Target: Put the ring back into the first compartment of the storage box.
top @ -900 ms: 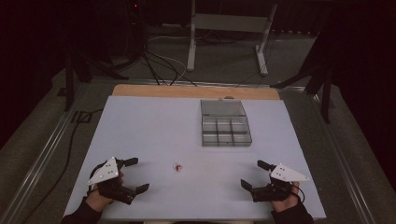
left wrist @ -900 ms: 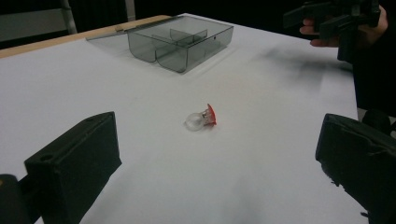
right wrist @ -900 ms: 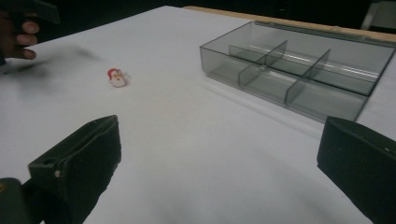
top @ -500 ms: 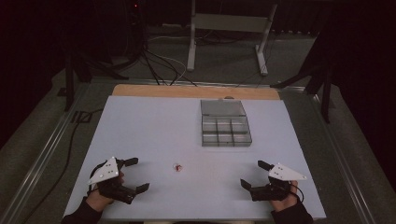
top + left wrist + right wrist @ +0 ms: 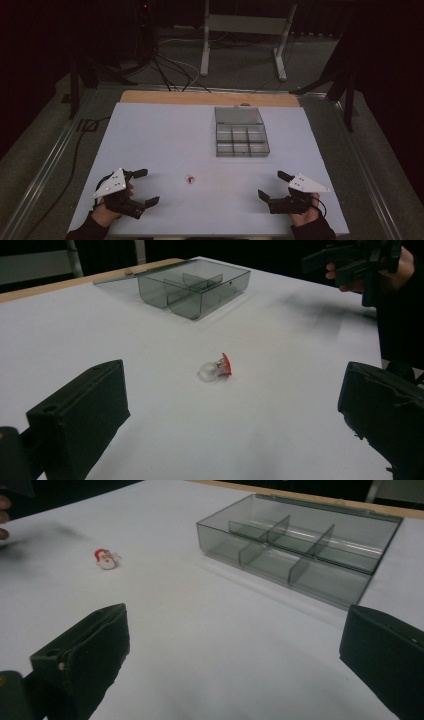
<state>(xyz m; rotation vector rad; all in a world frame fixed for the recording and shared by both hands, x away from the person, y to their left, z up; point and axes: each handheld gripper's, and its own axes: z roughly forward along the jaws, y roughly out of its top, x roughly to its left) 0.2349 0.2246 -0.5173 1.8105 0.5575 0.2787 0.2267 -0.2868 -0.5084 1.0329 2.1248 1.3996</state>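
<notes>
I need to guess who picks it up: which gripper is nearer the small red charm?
Left. The left gripper sits just left of the red charm; the right gripper is farther off, on its other side.

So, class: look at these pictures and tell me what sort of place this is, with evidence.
Probably a lab or studio set up for recording handling tasks. A white table stands in a dark room, cables trail over the floor behind it, and a person holds open tongs, left and right.

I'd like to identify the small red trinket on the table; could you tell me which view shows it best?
The right gripper view: the Santa figure shows its face. The left gripper view shows its clear back; the high view, a red speck.
</notes>
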